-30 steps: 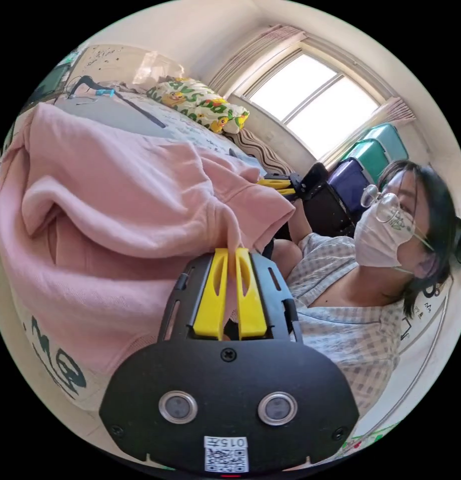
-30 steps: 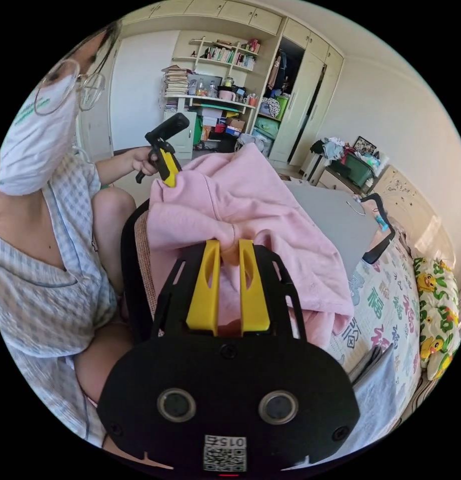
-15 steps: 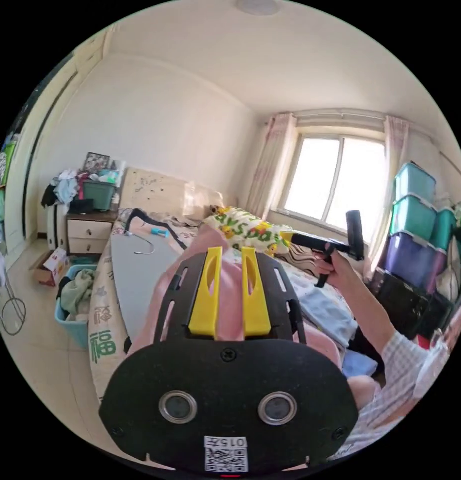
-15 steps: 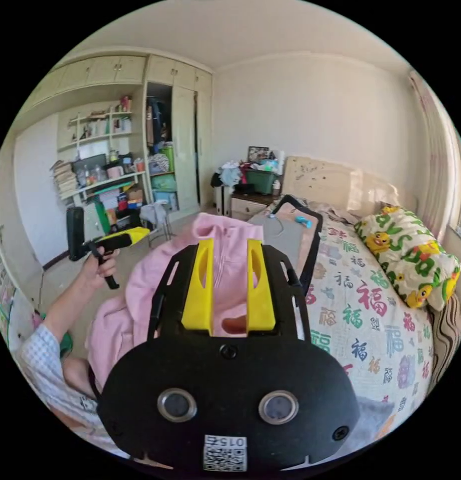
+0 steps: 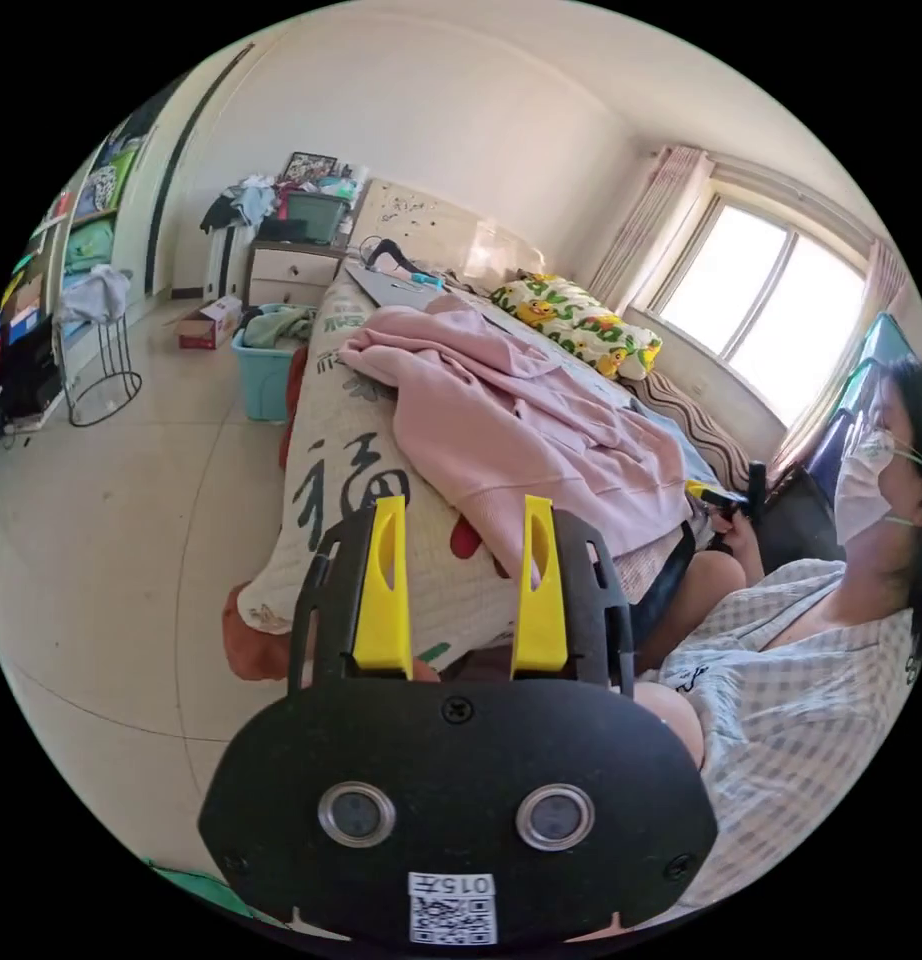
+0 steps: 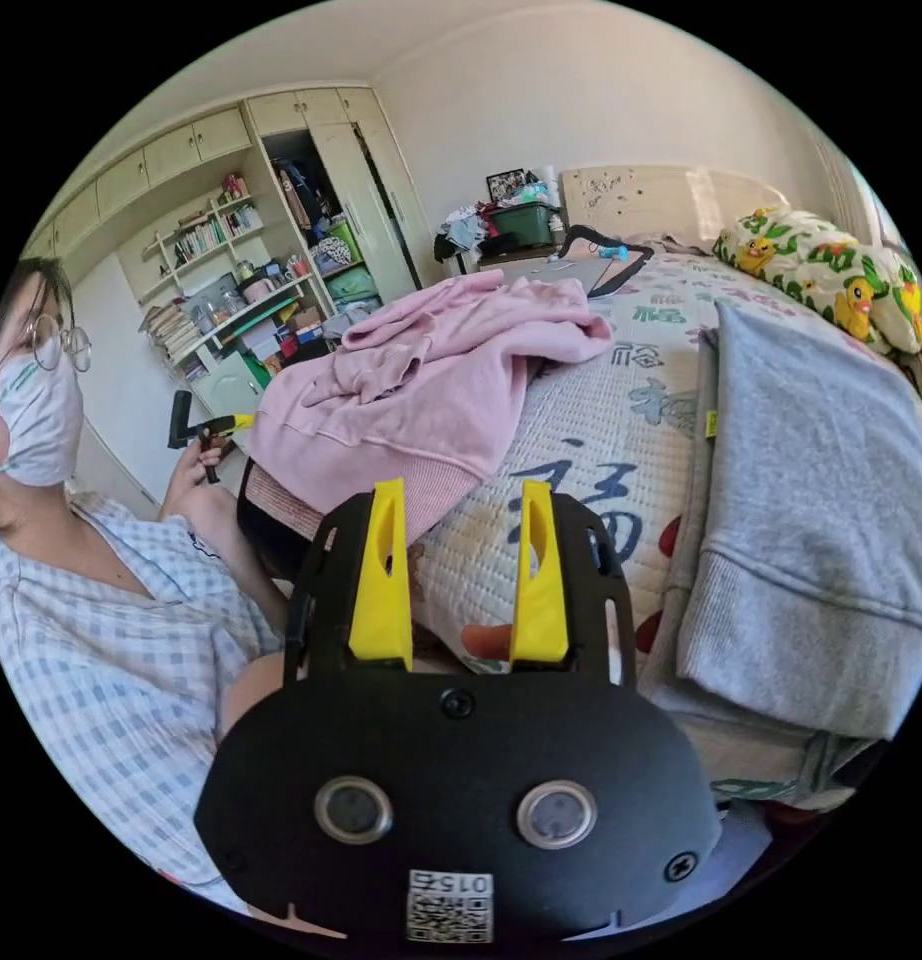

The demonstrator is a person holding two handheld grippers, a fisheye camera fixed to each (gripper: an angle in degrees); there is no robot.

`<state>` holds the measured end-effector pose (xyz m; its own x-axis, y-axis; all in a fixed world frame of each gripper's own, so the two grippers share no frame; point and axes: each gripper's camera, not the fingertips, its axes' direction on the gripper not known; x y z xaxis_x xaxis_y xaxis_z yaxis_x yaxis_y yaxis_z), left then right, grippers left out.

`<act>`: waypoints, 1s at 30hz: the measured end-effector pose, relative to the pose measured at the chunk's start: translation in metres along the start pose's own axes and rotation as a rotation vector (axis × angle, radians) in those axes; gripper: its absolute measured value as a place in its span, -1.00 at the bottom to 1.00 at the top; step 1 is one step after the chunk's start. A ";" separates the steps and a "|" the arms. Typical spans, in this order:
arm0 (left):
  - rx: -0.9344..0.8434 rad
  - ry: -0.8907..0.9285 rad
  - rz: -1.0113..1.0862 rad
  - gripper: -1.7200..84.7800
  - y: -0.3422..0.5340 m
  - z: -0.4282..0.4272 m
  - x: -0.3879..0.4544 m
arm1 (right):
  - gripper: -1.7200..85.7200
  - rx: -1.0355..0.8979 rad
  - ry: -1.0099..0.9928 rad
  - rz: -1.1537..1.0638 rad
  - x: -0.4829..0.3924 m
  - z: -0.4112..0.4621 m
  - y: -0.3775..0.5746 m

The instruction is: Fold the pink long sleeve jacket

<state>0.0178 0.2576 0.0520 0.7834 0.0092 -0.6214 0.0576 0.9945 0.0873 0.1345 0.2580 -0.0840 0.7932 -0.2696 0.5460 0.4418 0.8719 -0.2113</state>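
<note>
1. Beyond the left gripper (image 5: pixel 459 585), the jacket (image 5: pixel 521 425) lies crumpled on the bed (image 5: pixel 356 470), its hem hanging over the near edge.
2. Left gripper: jaws wide apart, holding nothing.
3. Right gripper (image 6: pixel 459 572): jaws also spread, empty, short of the bed edge.
4. Past its left jaw lies the jacket (image 6: pixel 421 385); past its right jaw, a grey garment (image 6: pixel 811 480).

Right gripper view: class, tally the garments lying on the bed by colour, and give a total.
Pink: 1, the pink jacket, crumpled.
Grey: 1, the grey garment, folded.
Total: 2
</note>
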 end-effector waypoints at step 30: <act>0.291 -0.169 0.451 -0.84 -0.073 -0.217 0.214 | -0.70 0.232 0.202 -0.024 -0.050 -0.106 -0.003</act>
<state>0.0465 0.2099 -0.2565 0.8571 0.3859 -0.3412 -0.1563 0.8260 0.5416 0.1379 0.2258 -0.1968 0.8613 -0.3469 0.3713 0.3724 0.9281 0.0033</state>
